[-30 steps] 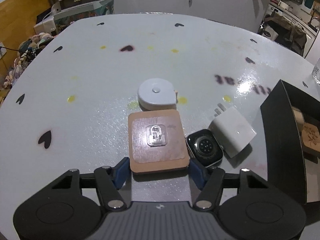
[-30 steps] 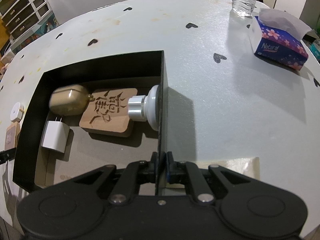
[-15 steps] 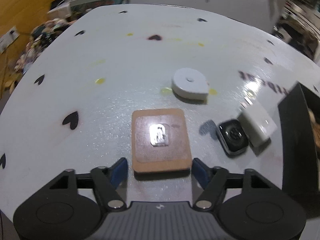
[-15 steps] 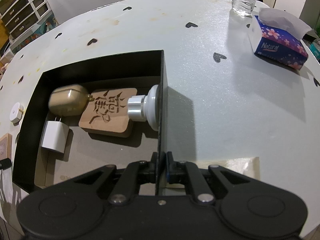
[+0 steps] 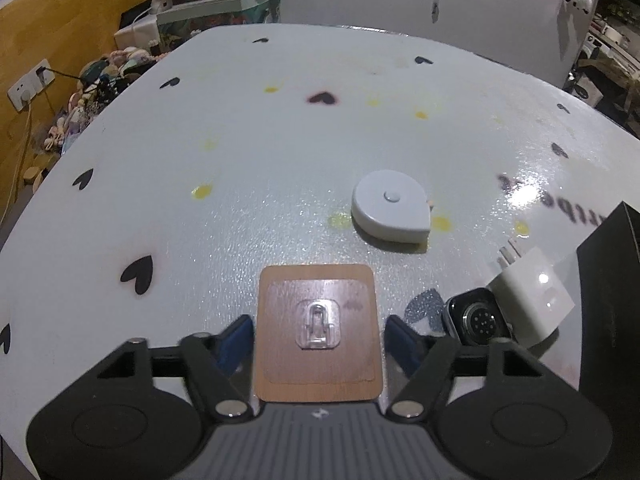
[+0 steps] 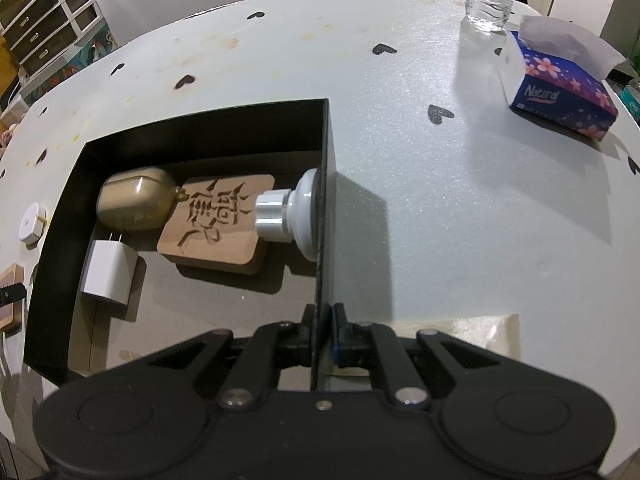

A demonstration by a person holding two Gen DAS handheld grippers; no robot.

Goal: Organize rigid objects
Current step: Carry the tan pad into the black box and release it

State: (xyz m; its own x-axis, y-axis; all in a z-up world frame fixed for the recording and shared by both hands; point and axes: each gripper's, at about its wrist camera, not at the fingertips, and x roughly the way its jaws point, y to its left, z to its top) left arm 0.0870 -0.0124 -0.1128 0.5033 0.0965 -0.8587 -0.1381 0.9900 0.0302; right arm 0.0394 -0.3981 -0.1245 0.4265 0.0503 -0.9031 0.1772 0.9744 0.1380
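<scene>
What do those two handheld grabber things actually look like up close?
Both look alike. The left gripper has a black plastic body with two round discs, angled black link arms with triangular cut-outs and silver pivot screws, a ribbed grey centre plate bearing a small logo, and blue fingertips. The right gripper shows the same black body, discs and silver screws. No cables, hands or sleeves are visible.

The pale grey table top is scattered with black heart marks and yellow spots. A brown wood-grain square plaque carries a clear plastic hook, beside a white teardrop-shaped tape measure. The black open box holds a gold glossy earbud case, and a blue tissue box bears pink flowers.
</scene>
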